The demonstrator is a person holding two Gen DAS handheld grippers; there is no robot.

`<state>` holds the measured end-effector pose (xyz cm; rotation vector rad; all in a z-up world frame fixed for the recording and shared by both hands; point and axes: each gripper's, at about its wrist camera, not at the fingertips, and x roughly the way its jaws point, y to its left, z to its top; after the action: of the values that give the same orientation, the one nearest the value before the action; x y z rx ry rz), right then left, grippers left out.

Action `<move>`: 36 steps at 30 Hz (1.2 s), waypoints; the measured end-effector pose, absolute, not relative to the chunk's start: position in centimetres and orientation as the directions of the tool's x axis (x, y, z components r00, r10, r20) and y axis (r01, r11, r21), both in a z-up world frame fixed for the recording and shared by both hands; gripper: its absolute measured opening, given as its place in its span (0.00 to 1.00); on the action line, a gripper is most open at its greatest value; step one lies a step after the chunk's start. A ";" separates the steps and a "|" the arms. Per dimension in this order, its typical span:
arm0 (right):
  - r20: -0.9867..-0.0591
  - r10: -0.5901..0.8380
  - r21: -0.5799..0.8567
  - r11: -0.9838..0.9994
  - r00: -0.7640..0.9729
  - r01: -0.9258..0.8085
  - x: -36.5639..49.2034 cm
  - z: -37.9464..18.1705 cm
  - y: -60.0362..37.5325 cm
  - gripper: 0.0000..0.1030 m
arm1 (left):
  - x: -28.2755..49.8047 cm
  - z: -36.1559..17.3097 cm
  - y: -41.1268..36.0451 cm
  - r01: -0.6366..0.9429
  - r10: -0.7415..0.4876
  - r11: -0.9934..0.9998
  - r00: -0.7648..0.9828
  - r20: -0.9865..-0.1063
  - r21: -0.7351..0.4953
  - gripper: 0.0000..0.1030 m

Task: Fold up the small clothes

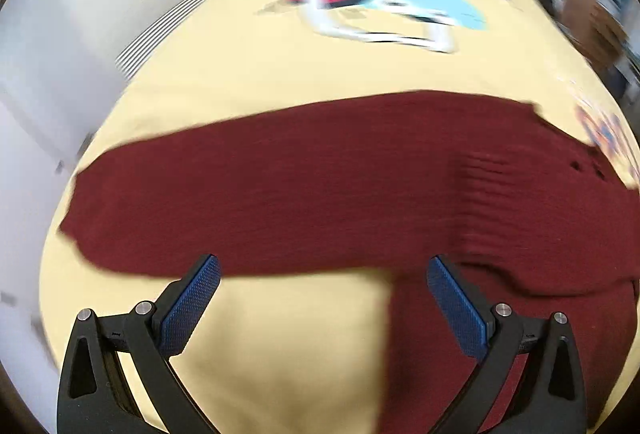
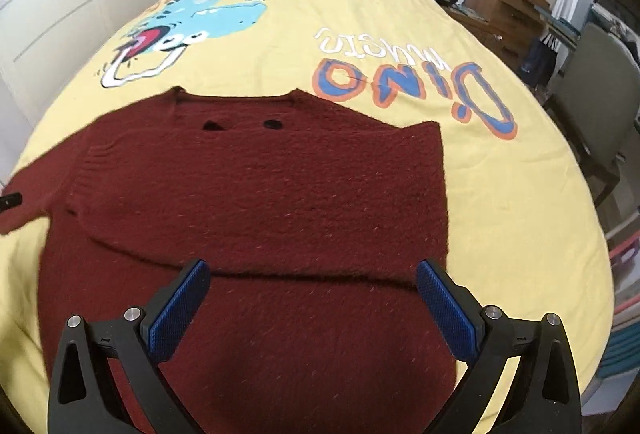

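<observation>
Left wrist view: the left gripper (image 1: 323, 274) hangs with jaws spread wide and empty over the outstretched sleeve of the dark red fuzzy knit sweater (image 1: 320, 186) lying on the yellow dino-print bedspread (image 1: 280, 74). A shallow grab could snag only the top knit layer.

Right wrist view: the right gripper (image 2: 313, 278) is wide open too, holding nothing, above the sweater's body (image 2: 260, 194), one sleeve already folded across. The thick, springy wool may unfold itself.
</observation>
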<state>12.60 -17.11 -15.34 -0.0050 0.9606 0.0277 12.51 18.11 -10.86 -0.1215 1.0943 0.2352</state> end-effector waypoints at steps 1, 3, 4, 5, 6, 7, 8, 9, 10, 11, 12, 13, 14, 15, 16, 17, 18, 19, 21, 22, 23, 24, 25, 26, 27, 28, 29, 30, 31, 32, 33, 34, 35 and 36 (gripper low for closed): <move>-0.818 0.029 0.020 1.000 0.575 -0.022 12.3 -15.1 -17.2 1.00 | 11.9 -10.8 19.9 -0.295 0.137 0.955 0.430 -0.893 0.005 0.99; -0.814 0.024 0.019 1.000 0.581 -0.014 11.6 -14.5 -17.2 1.00 | 10.5 -11.0 23.7 -0.397 0.165 0.918 0.409 -0.898 -0.013 0.99; -0.811 0.013 0.009 1.000 0.584 -0.008 11.4 -14.3 -17.2 1.00 | 10.1 -11.1 25.2 -0.431 0.174 0.902 0.398 -0.901 -0.016 0.99; -0.811 0.000 -0.002 1.000 0.585 -0.003 11.2 -14.2 -17.3 1.00 | 9.6 -11.4 26.6 -0.467 0.184 0.884 0.386 -0.904 -0.019 0.99; -0.812 -0.010 -0.010 1.000 0.583 0.003 11.1 -14.1 -17.3 1.00 | 8.9 -11.7 28.4 -0.509 0.194 0.860 0.371 -0.908 -0.024 0.99; -0.815 -0.018 -0.016 1.000 0.579 0.010 11.0 -14.2 -17.5 1.00 | 8.7 -11.9 29.8 -0.537 0.200 0.843 0.360 -0.911 -0.027 0.99; -0.820 -0.025 -0.017 1.000 0.572 0.019 11.0 -14.4 -17.6 1.00 | 8.7 -12.2 31.2 -0.568 0.206 0.823 0.347 -0.915 -0.030 0.99; -0.824 -0.027 -0.015 1.000 0.566 0.026 10.9 -14.5 -17.8 1.00 | 8.4 -12.6 32.8 -0.605 0.206 0.795 0.332 -0.920 -0.040 0.99; -0.829 -0.026 -0.009 0.999 0.559 0.034 10.9 -14.7 -17.9 1.00 | 8.1 -13.0 34.1 -0.638 0.200 0.768 0.320 -0.926 -0.055 0.99; -0.834 -0.024 0.000 0.999 0.551 0.044 10.8 -14.8 -18.1 1.00 | 8.0 -13.2 35.1 -0.666 0.192 0.743 0.310 -0.931 -0.069 0.99; -0.839 -0.024 0.006 0.999 0.544 0.052 10.8 -15.0 -18.3 1.00 | 8.0 -13.6 36.2 -0.692 0.188 0.717 0.298 -0.936 -0.077 0.99; -0.842 -0.026 0.006 0.998 0.539 0.058 10.7 -15.1 -18.3 1.00 | 8.0 -13.9 37.2 -0.713 0.187 0.696 0.293 -0.938 -0.084 0.99; -0.845 -0.030 0.004 0.998 0.535 0.062 10.7 -15.2 -18.4 1.00 | 8.0 -14.1 38.1 -0.728 0.184 0.679 0.292 -0.938 -0.093 0.99; -0.846 -0.033 0.001 0.998 0.532 0.064 10.7 -15.2 -18.4 1.00 | 8.2 -14.5 38.7 -0.743 0.179 0.661 0.286 -0.941 -0.101 0.99; -0.848 -0.039 -0.006 0.998 0.528 0.065 10.6 -15.3 -18.4 1.00 | 8.4 -15.0 39.4 -0.756 0.162 0.644 0.279 -0.947 -0.113 0.99; -0.850 -0.044 -0.012 0.998 0.525 0.064 10.6 -15.4 -18.4 1.00 | 8.6 -15.4 39.9 -0.767 0.141 0.629 0.272 -0.952 -0.127 0.98; -0.851 -0.047 -0.017 0.998 0.523 0.063 10.6 -15.4 -18.4 1.00 | 8.7 -15.7 40.2 -0.772 0.125 0.620 0.270 -0.955 -0.138 0.98; -0.852 -0.050 -0.021 0.998 0.521 0.061 10.6 -15.4 -18.5 1.00 | 8.9 -15.8 40.5 -0.775 0.111 0.615 0.271 -0.956 -0.148 0.98; -0.854 -0.053 -0.025 0.998 0.517 0.060 10.7 -15.5 -18.5 1.00 | 9.2 -15.9 40.7 -0.761 0.106 0.630 0.281 -0.954 -0.155 0.94; -0.856 -0.053 -0.025 0.998 0.515 0.062 10.7 -15.6 -18.6 1.00 | 9.4 -16.0 40.4 -0.755 0.107 0.638 0.278 -0.955 -0.148 0.91; -0.856 -0.053 -0.023 0.998 0.514 0.064 10.7 -15.6 -18.7 1.00 | 9.6 -16.1 40.4 -0.750 0.104 0.645 0.275 -0.956 -0.145 0.84; -0.857 -0.053 -0.021 0.998 0.513 0.067 10.7 -15.7 -18.7 1.00 | 9.8 -16.1 40.4 -0.744 0.095 0.650 0.280 -0.955 -0.153 0.77; -0.857 -0.052 -0.019 0.997 0.513 0.071 10.8 -15.7 -18.8 1.00 | 9.9 -16.2 40.4 -0.740 0.087 0.653 0.285 -0.955 -0.161 0.73; -0.857 -0.050 -0.015 0.997 0.512 0.074 10.8 -15.8 -18.9 1.00 | 9.9 -16.1 40.5 -0.738 0.082 0.654 0.290 -0.953 -0.168 0.64; -0.858 -0.049 -0.011 0.997 0.512 0.077 10.8 -15.9 -19.0 1.00 | 10.2 -16.1 40.5 -0.733 0.075 0.656 0.297 -0.952 -0.177 0.51; -0.858 -0.048 -0.009 0.997 0.511 0.078 10.9 -15.9 -19.0 1.00 | 10.4 -16.0 40.7 -0.730 0.070 0.659 0.304 -0.950 -0.184 0.44; -0.859 -0.047 -0.007 0.997 0.509 0.080 11.0 -16.0 -19.1 1.00 | 10.5 -15.7 40.9 -0.725 0.066 0.662 0.311 -0.948 -0.191 0.26; -0.860 -0.046 -0.006 0.997 0.508 0.080 11.0 -16.0 -19.1 1.00 | 10.5 -15.4 40.9 -0.715 0.057 0.671 0.317 -0.947 -0.199 0.14; -0.861 -0.046 -0.006 0.997 0.507 0.080 11.1 -16.0 -19.1 1.00 | 10.9 -15.4 41.4 -0.708 0.050 0.677 0.318 -0.947 -0.202 0.13; -0.860 -0.047 -0.007 0.997 0.508 0.080 11.1 -16.0 -19.2 1.00 | 11.0 -15.0 41.3 -0.700 0.052 0.687 0.316 -0.947 -0.196 0.12; -0.860 -0.044 -0.004 0.997 0.509 0.079 11.2 -16.0 -19.3 1.00 | 11.5 -14.5 40.9 -0.687 0.063 0.703 0.316 -0.947 -0.183 0.11; -0.860 -0.037 0.002 0.997 0.510 0.077 11.3 -16.0 -19.3 1.00 | 11.9 -14.0 40.3 -0.668 0.074 0.724 0.324 -0.943 -0.173 0.11; -0.860 -0.028 0.012 0.997 0.509 0.076 11.4 -16.0 -19.4 1.00 | 12.0 -13.4 39.6 -0.648 0.084 0.744 0.332 -0.939 -0.162 0.11; -0.861 -0.022 0.021 0.997 0.508 0.078 11.5 -16.0 -19.5 1.00 | 12.1 -12.6 38.8 -0.624 0.095 0.767 0.342 -0.935 -0.151 0.11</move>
<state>11.49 -19.52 -16.05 0.0592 1.0369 -0.0599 12.07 38.81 -12.61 -0.5444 1.1349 0.4980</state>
